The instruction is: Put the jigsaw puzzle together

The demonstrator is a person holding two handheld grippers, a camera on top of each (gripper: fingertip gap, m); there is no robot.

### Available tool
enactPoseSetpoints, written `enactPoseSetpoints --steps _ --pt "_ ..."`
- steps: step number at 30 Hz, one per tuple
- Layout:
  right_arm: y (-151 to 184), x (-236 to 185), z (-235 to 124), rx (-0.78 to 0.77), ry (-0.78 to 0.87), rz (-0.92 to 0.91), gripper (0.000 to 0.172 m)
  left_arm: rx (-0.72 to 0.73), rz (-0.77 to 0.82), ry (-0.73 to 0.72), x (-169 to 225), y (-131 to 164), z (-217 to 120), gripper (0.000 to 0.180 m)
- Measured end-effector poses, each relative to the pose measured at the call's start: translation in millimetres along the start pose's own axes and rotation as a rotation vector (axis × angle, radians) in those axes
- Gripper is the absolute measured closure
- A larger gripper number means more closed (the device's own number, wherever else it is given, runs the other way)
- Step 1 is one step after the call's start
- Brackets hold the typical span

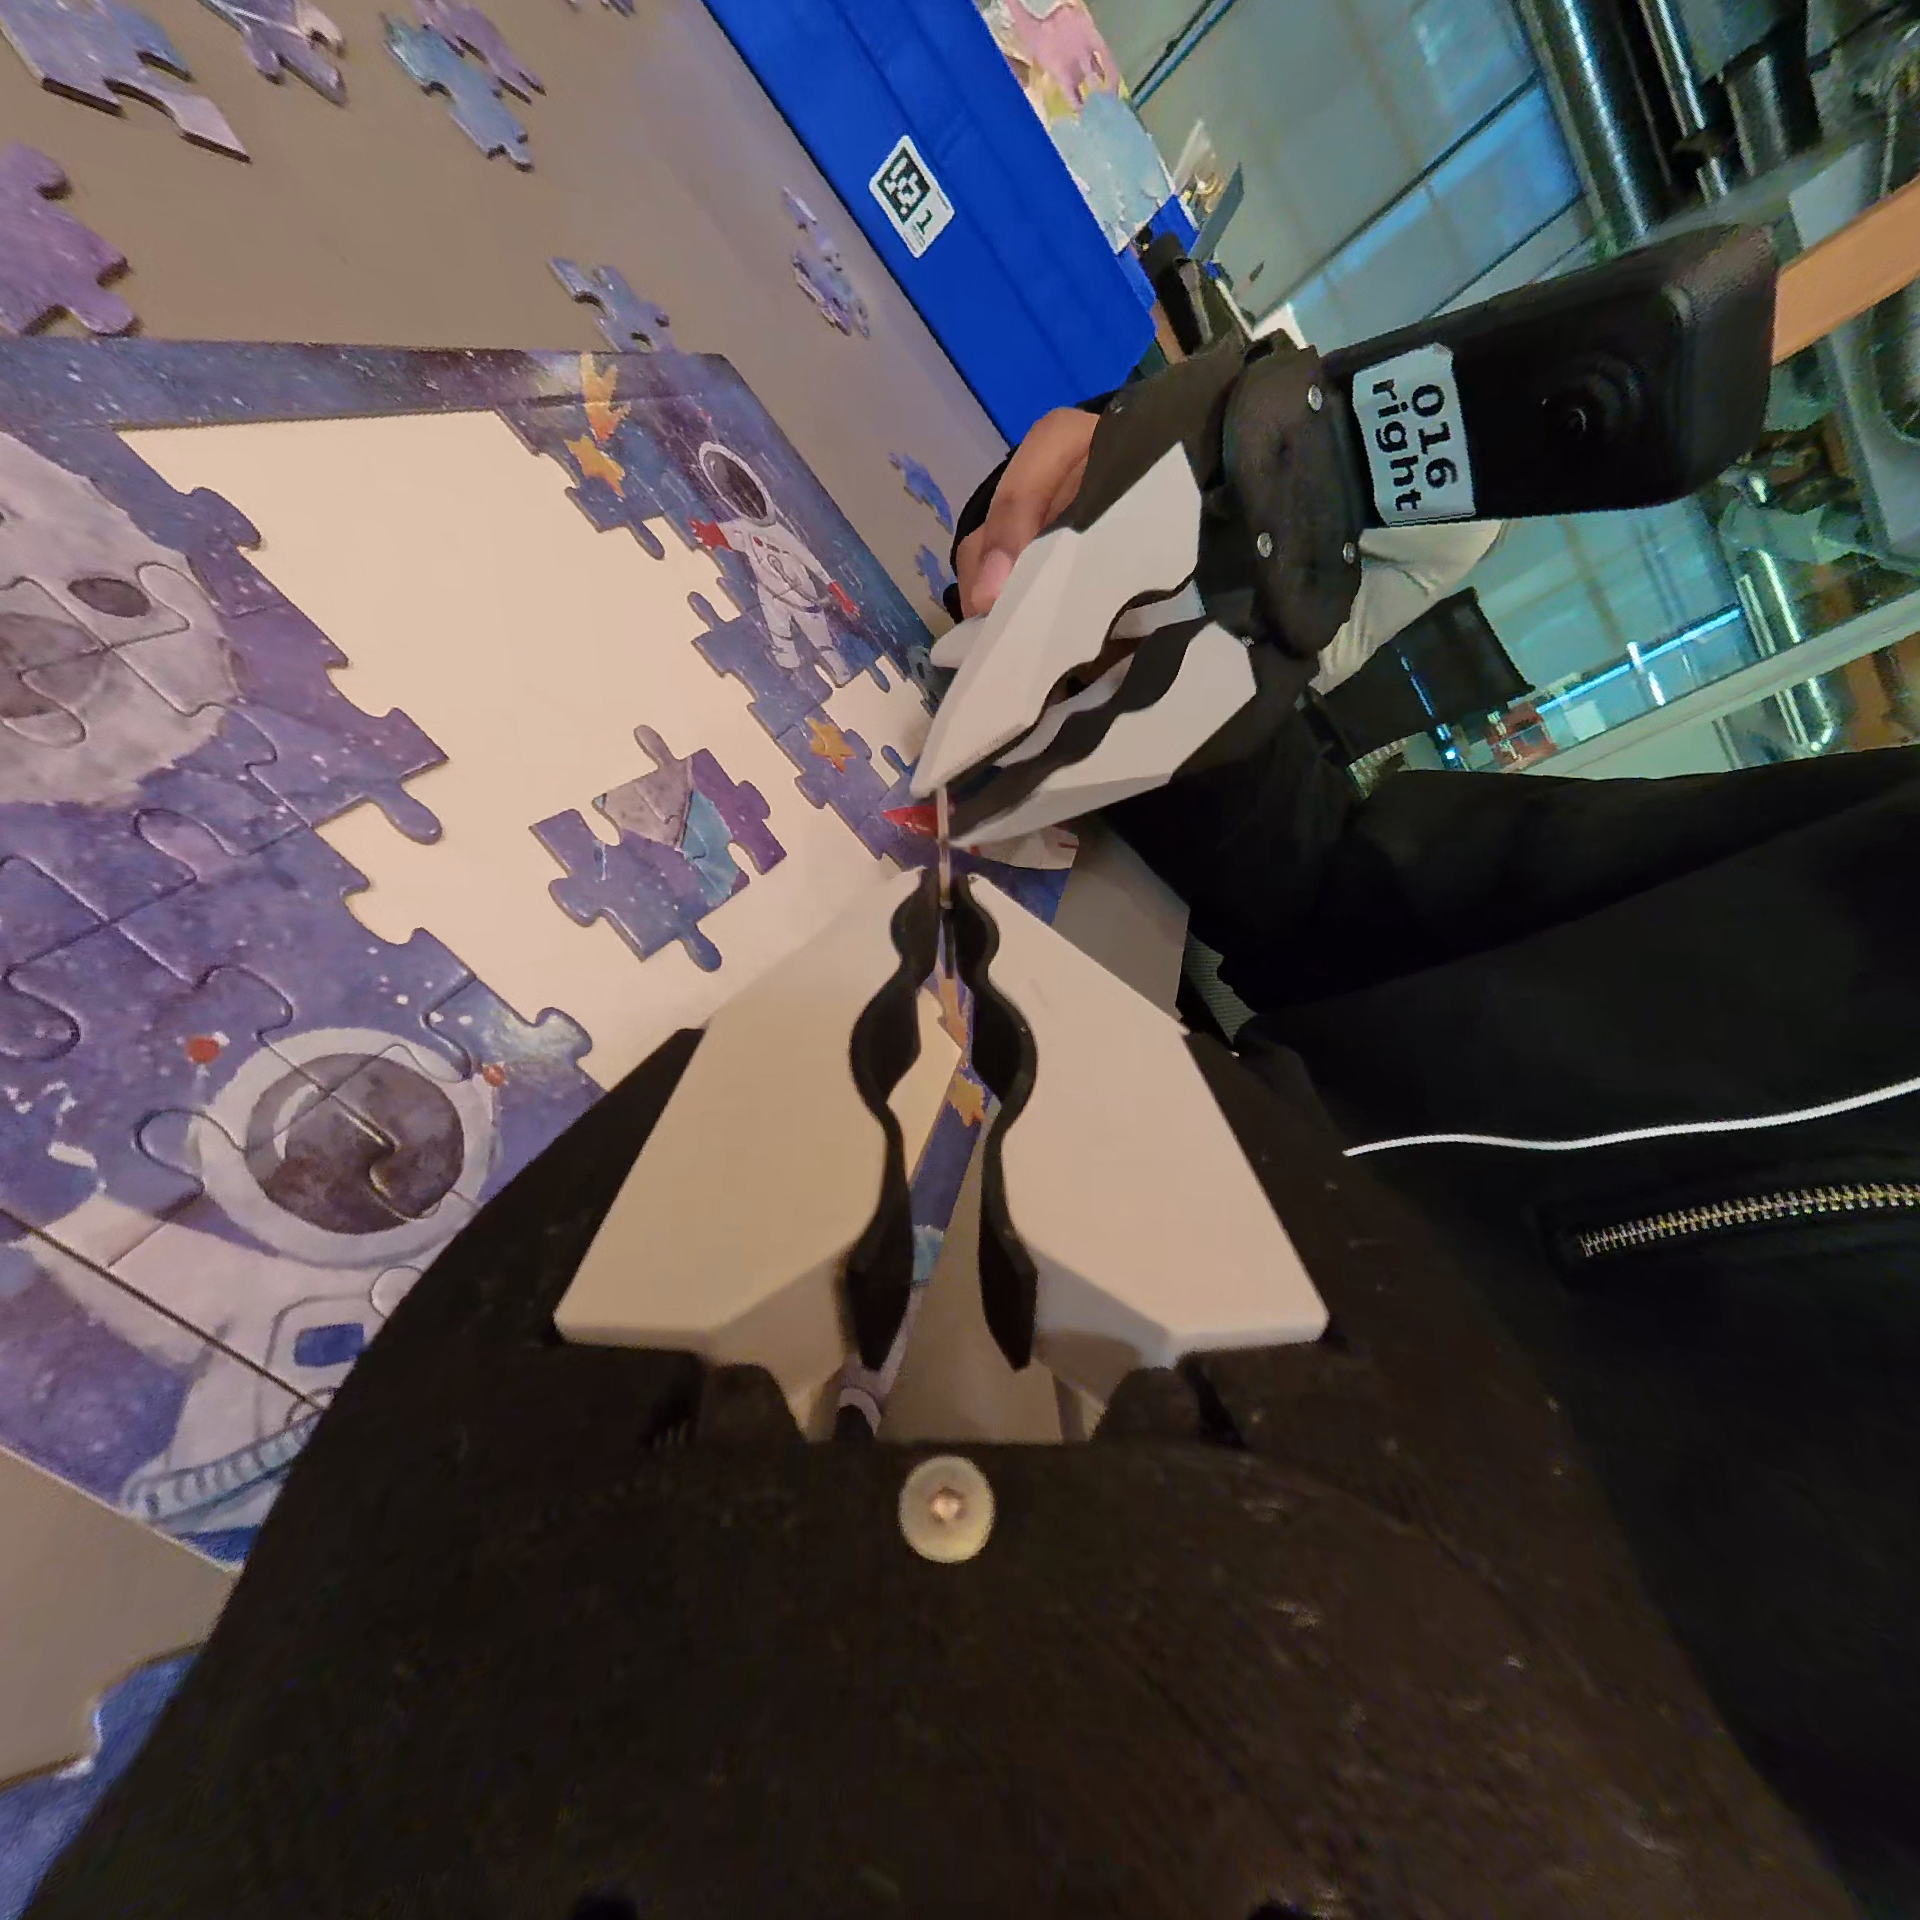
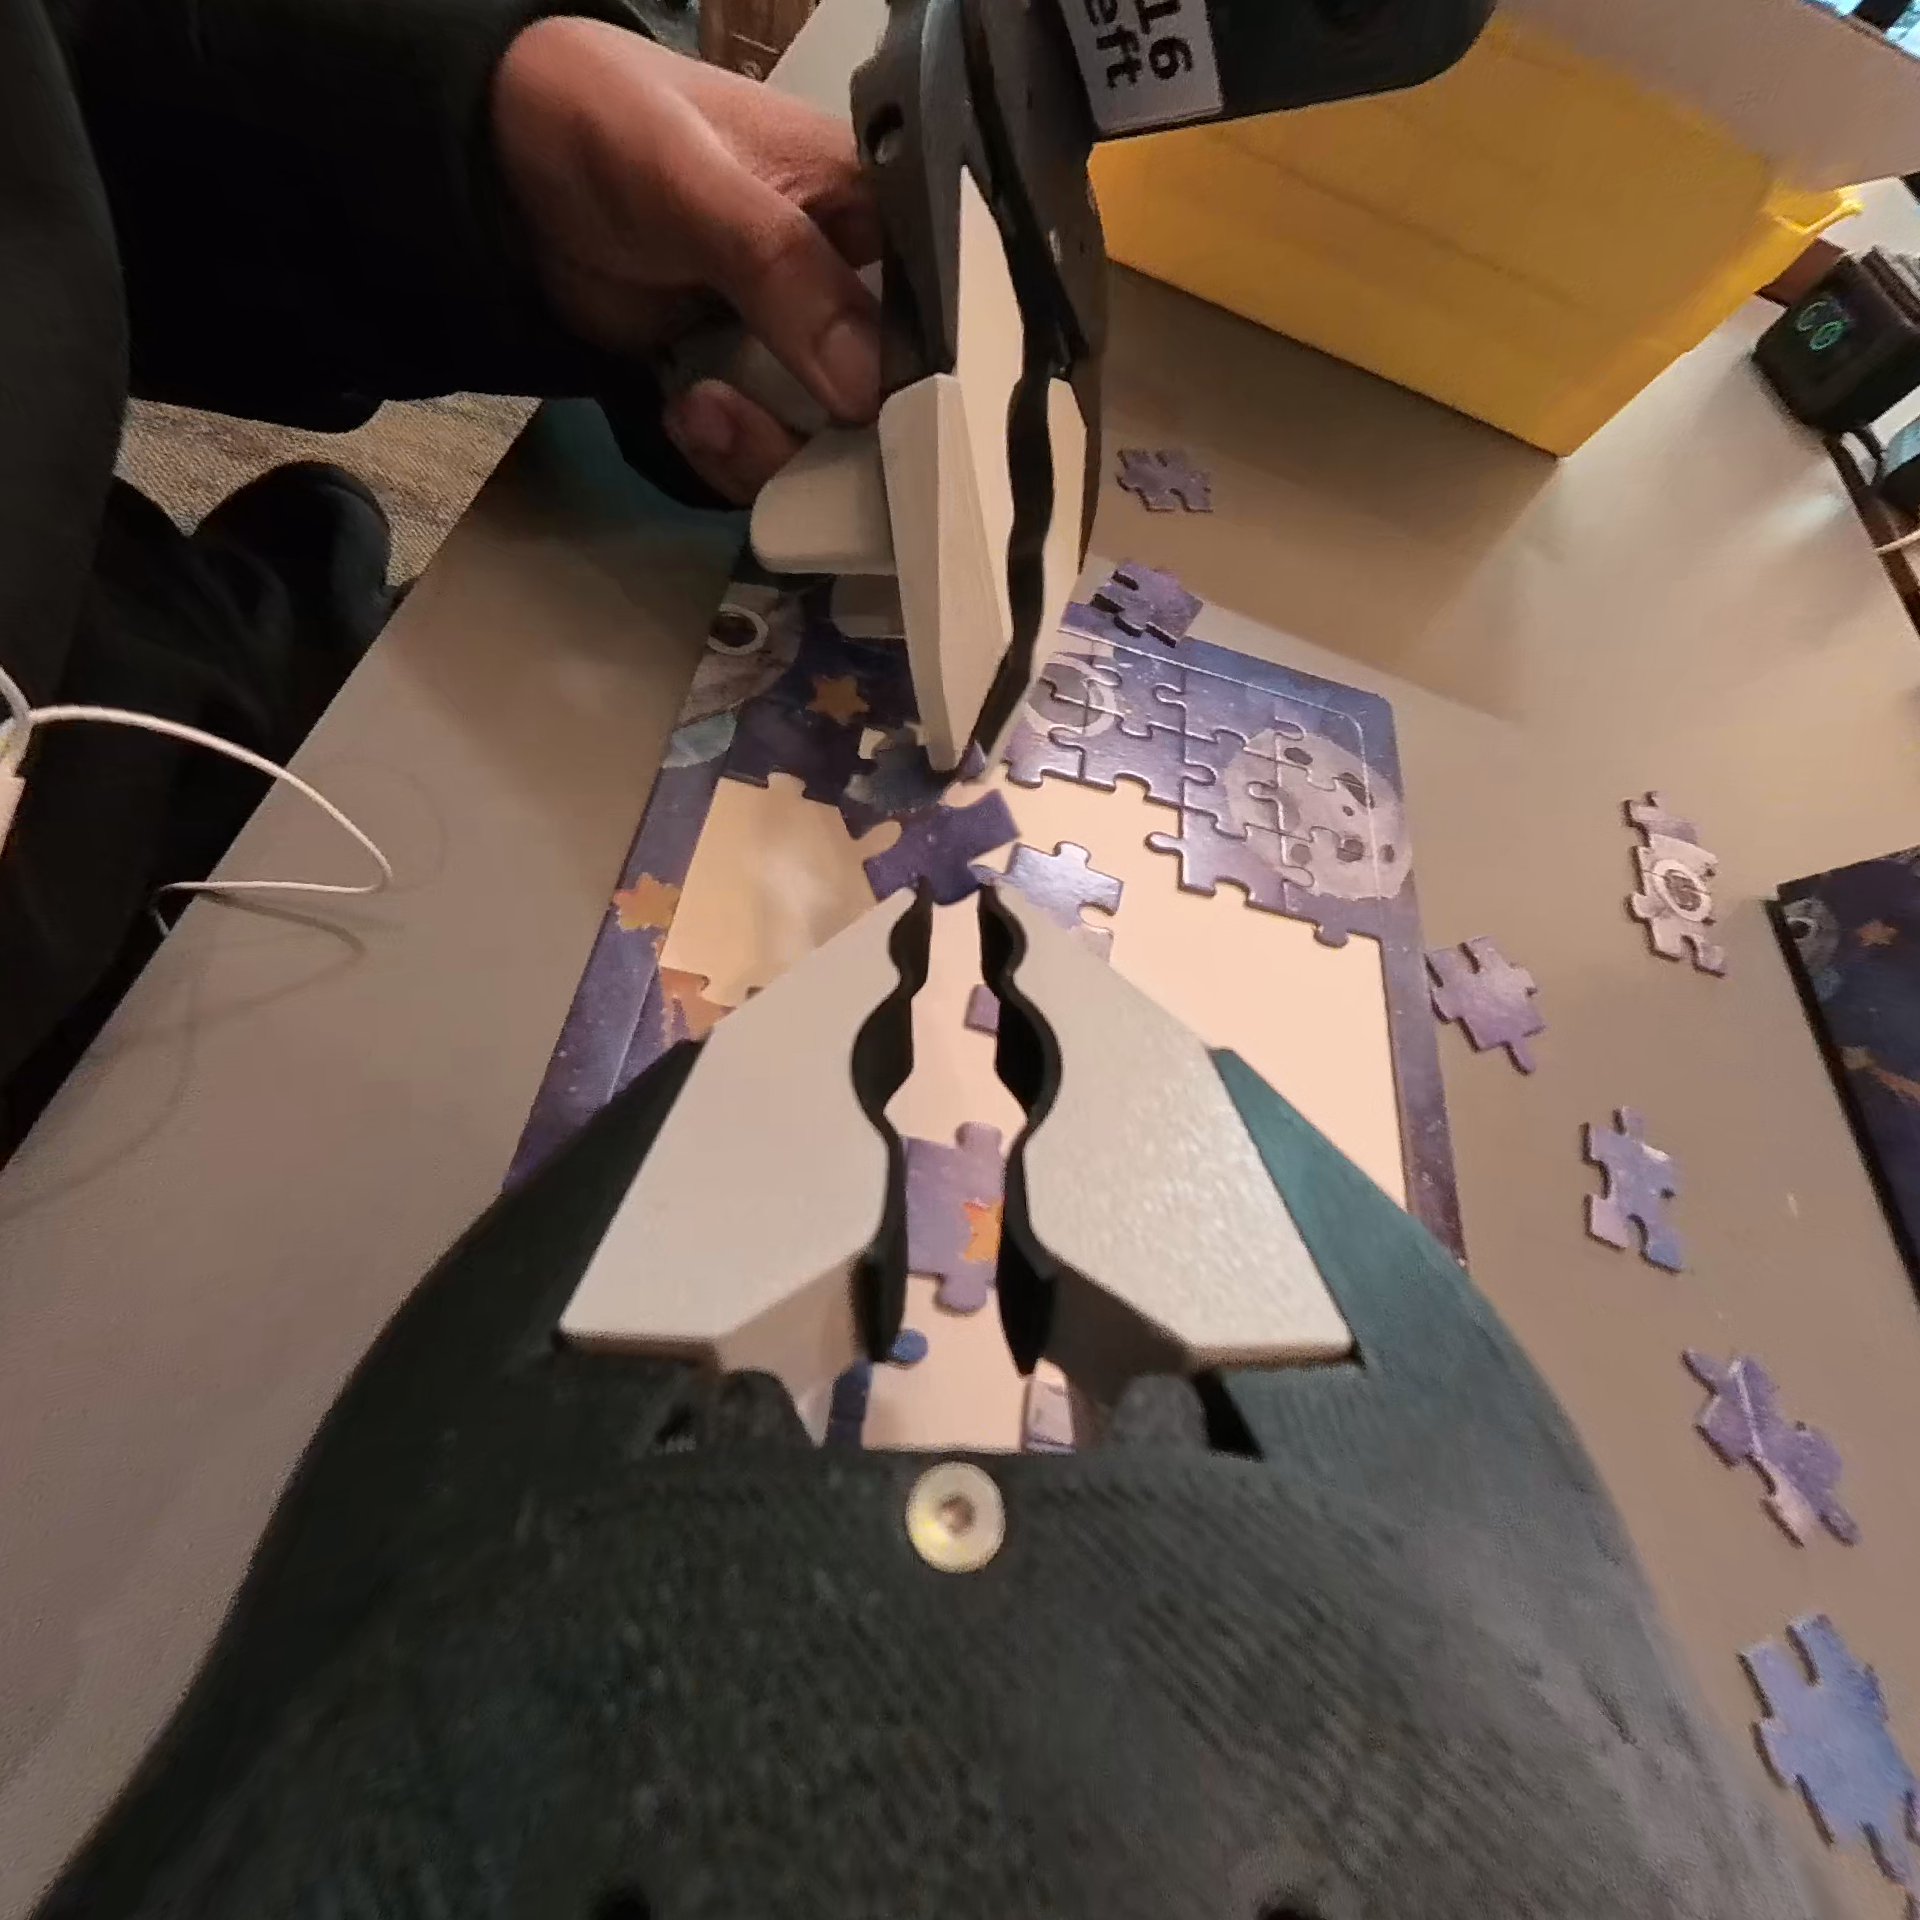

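Here, over the tray's edge nearest the person, the left hand-held gripper (image 1: 940,883) is clenched on a thin purple puzzle piece (image 2: 940,842) held edge-on between both grippers, which the right hand-held gripper (image 2: 951,899) also pinches at its tip, above the puzzle tray (image 2: 1418,935) on the bench (image 2: 1558,582).

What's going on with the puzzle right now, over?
Left gripper and right gripper both pinch one purple puzzle piece, tip to tip over the puzzle tray. Tray part filled. Loose pieces on the table, nothing blocking.
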State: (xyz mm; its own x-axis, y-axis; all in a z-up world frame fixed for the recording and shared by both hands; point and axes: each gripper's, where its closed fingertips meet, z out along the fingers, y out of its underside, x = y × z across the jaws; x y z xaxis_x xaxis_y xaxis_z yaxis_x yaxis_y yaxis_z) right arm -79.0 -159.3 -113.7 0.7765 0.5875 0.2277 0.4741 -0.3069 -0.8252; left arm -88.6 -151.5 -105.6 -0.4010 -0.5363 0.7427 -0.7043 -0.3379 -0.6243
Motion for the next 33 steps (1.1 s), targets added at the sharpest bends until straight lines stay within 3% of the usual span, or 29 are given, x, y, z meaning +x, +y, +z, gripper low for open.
enactPoseSetpoints --steps 12,24,33 --pt "-3 21 -3 0.023 0.124 0.033 0.169 0.071 -0.058 0.000 -7 -8 -4 0.180" --pt "-21 23 5 0.093 0.189 0.050 0.132 0.230 -0.101 0.037 -6 -28 -14 0.180" --pt "-18 44 -4 0.066 0.325 0.046 0.138 0.219 -0.115 0.065 -3 -26 -10 0.180"
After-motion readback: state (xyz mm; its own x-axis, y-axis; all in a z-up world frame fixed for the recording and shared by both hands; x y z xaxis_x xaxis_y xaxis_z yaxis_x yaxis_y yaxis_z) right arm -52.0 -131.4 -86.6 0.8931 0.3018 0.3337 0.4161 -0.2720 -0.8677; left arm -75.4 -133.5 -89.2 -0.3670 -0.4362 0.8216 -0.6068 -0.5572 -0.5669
